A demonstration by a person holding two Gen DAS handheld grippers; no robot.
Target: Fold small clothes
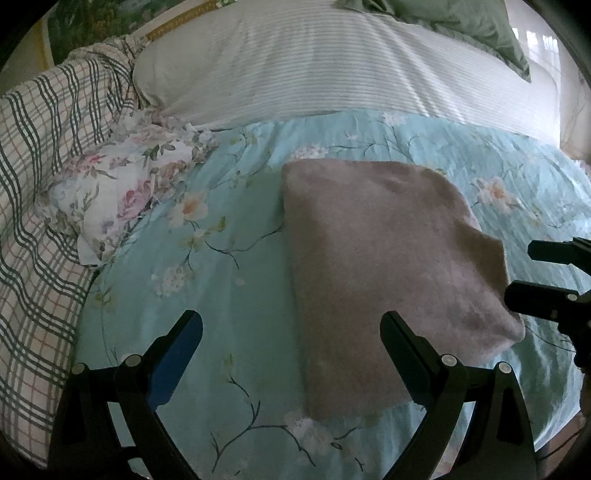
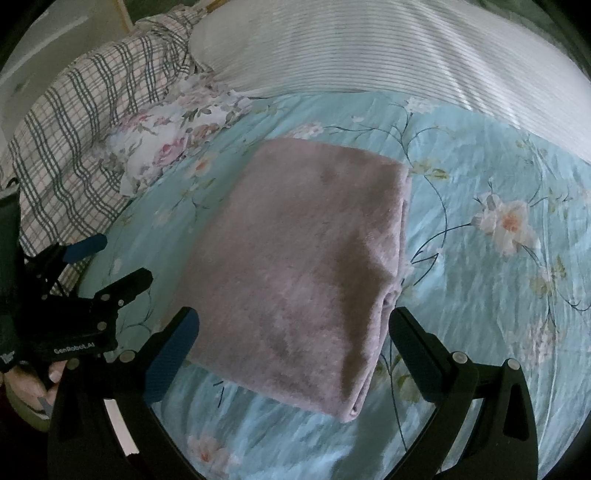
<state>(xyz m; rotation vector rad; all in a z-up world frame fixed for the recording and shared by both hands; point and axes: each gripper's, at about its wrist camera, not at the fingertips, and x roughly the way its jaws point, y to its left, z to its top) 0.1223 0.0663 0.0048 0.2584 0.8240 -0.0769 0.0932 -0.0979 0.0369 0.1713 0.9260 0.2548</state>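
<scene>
A folded pink fuzzy garment (image 1: pixel 388 266) lies flat on the light blue floral bedspread (image 1: pixel 229 236); it also shows in the right wrist view (image 2: pixel 303 266), with its stacked layers visible at the right edge. My left gripper (image 1: pixel 291 328) is open and empty, hovering above the garment's left edge. My right gripper (image 2: pixel 293 325) is open and empty, hovering over the garment's near end. The right gripper shows at the right of the left wrist view (image 1: pixel 546 273), and the left gripper at the left of the right wrist view (image 2: pixel 110 258).
A crumpled floral cloth (image 1: pixel 122 195) lies to the left on the bedspread, beside a plaid blanket (image 1: pixel 48 155). A white striped pillow (image 1: pixel 314 62) lies behind, and a green pillow (image 1: pixel 461 22) at the far right.
</scene>
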